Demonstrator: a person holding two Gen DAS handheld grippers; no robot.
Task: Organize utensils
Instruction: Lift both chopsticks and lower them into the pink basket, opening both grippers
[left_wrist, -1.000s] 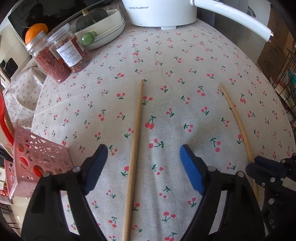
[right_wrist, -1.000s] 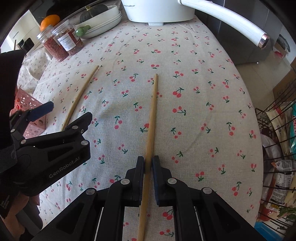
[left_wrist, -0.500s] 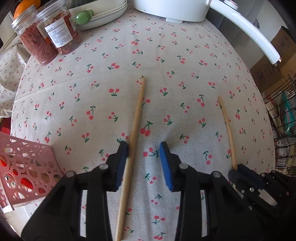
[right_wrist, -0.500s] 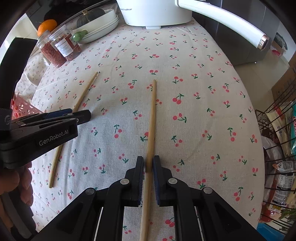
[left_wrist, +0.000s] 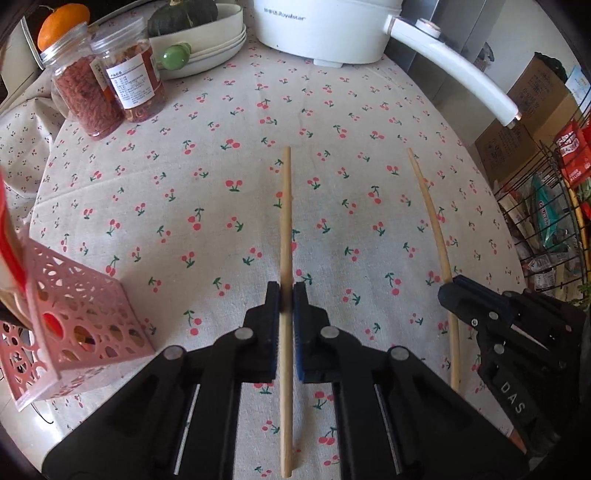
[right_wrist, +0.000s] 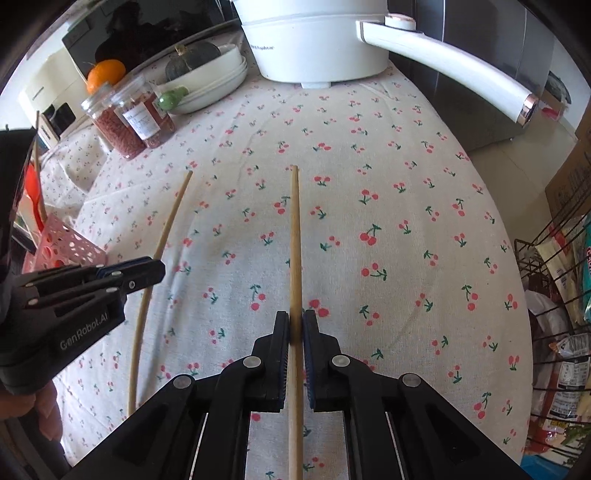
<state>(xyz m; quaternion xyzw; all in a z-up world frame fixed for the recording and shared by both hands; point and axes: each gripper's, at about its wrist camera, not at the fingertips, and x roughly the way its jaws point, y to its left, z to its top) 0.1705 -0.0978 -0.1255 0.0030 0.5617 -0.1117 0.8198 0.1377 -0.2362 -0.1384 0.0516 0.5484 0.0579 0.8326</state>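
your left gripper (left_wrist: 286, 291) and right gripper (right_wrist: 295, 325) each clamp one chopstick (left_wrist: 285, 221); neither is yet in the pink basket (left_wrist: 74, 325) at 9 o'clock.

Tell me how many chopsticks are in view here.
2. One chopstick is held in the left hand-held gripper; the other chopstick is held in the right hand-held gripper. More may hide in the pink basket.

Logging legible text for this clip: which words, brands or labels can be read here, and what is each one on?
"Royalstar": white cooker, front wall, after smaller characters too blurred to read.
"GenRobot.AI": left gripper, on its side.
"DAS": right gripper, on its body, possibly cut off.
Jar label: printed lines, too small to read.
Packets in the wire rack: print too blurred to read.
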